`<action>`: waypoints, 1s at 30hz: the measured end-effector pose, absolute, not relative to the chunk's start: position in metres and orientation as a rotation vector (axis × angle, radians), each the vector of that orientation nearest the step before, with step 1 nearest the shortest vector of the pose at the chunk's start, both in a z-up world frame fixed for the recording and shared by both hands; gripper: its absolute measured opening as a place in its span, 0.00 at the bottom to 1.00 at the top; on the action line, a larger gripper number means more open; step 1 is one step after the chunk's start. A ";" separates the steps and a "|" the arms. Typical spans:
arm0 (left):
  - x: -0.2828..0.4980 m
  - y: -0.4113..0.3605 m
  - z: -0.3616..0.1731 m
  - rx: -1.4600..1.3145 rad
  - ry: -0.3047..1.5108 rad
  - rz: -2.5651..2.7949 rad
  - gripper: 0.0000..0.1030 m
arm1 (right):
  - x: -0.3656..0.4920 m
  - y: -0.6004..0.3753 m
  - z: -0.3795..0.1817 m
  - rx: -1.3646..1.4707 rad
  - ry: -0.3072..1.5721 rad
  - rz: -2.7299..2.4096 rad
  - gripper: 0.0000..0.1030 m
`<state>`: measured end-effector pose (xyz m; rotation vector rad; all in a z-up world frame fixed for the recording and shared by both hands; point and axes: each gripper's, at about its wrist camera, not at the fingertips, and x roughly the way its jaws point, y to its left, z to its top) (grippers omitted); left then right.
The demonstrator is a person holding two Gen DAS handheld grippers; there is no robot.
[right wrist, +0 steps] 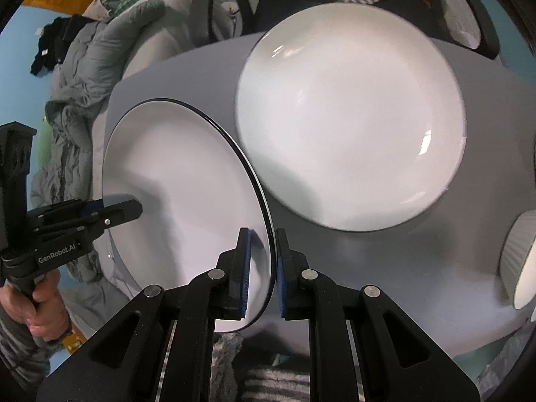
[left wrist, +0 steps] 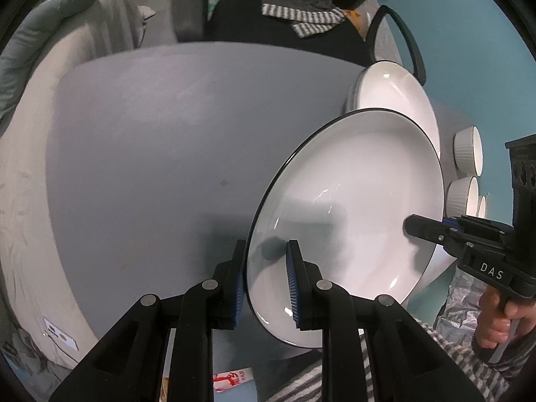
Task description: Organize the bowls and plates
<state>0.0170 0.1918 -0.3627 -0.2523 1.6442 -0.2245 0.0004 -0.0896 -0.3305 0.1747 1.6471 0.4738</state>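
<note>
A white plate with a thin black rim hangs tilted above the grey table, held by both grippers at opposite edges. My left gripper is shut on its near rim, and shows at the left of the right wrist view. My right gripper is shut on the other rim, and its tip lies on the plate's face at the right of the left wrist view. A second white plate rests flat on the table just beyond the held one.
White ribbed bowls stand near the table's right edge. A black chair and a person's dark legs are behind the table. Grey bedding lies to the left. A hand grips each handle.
</note>
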 end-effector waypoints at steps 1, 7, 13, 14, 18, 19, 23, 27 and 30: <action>0.020 0.187 -0.362 -0.244 1.646 -0.229 0.20 | 0.002 -0.094 -0.330 0.181 1.646 0.467 0.13; 0.044 0.155 -0.356 -0.192 1.647 -0.259 0.20 | 0.012 -0.119 -0.330 0.235 1.640 0.425 0.13; 0.063 0.125 -0.355 -0.175 1.655 -0.271 0.21 | 0.025 -0.138 -0.326 0.244 1.621 0.394 0.13; 0.066 0.121 -0.355 -0.171 1.656 -0.271 0.21 | 0.027 -0.140 -0.326 0.248 1.620 0.391 0.13; 0.080 0.106 -0.356 -0.154 1.657 -0.262 0.22 | 0.037 -0.152 -0.330 0.269 1.618 0.379 0.14; 0.083 0.103 -0.356 -0.149 1.659 -0.258 0.22 | 0.040 -0.153 -0.331 0.272 1.618 0.376 0.14; 0.093 0.093 -0.361 -0.133 1.666 -0.242 0.24 | 0.049 -0.160 -0.335 0.275 1.622 0.371 0.14; 0.100 0.088 -0.366 -0.131 1.678 -0.231 0.24 | 0.059 -0.164 -0.342 0.274 1.633 0.370 0.14; 0.104 0.085 -0.369 -0.124 1.686 -0.221 0.24 | 0.064 -0.170 -0.346 0.277 1.644 0.375 0.14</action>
